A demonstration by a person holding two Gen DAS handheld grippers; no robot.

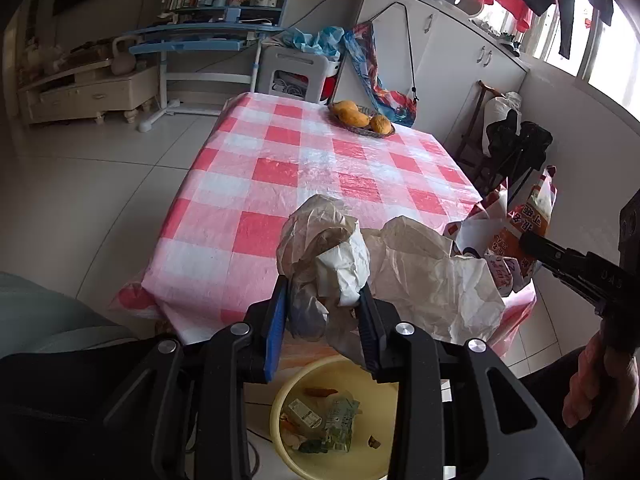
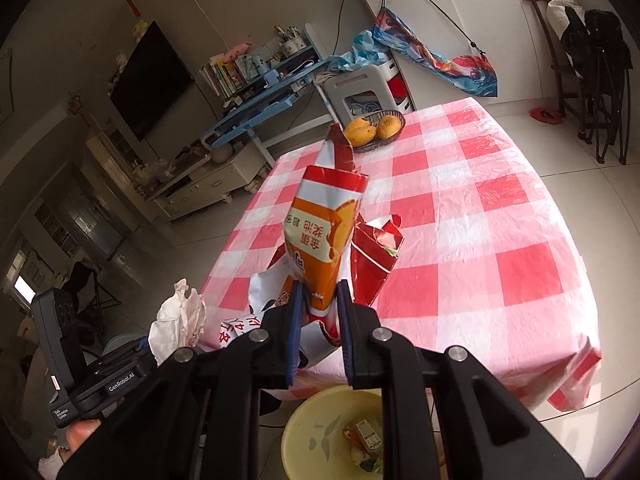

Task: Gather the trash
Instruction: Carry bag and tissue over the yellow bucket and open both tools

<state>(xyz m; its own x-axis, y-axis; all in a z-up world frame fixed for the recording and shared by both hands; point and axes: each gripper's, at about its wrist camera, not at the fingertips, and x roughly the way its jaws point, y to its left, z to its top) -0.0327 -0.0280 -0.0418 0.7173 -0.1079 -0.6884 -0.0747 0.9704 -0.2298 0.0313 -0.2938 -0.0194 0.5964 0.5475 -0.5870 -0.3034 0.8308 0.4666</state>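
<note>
Red-and-white checked plastic cloth covers the worktop, which stands on pale floor tiles in a living room with a blue desk and a black wall screen at the back. At the far edge of the worktop sits a dark woven basket holding yellow mangoes.

On the left, the left hand-held gripper has its blue-padded jaws partly closed on a crumpled wad of translucent plastic film and white paper, pinched at its lower end and held above the near edge of the worktop. Just right of it lies more crumpled whitish plastic wrap, draped over the worktop's near corner.

Further right, the right hand-held gripper is nearly closed, its jaws clamped on the bottom of an orange-and-red printed snack bag that stands upright between them. A torn red wrapper hangs against the bag's right side.

Below both grippers, on the floor just in front of the worktop, stands a pale yellow round plastic bin with small cartons and scraps already lying in it.
</note>
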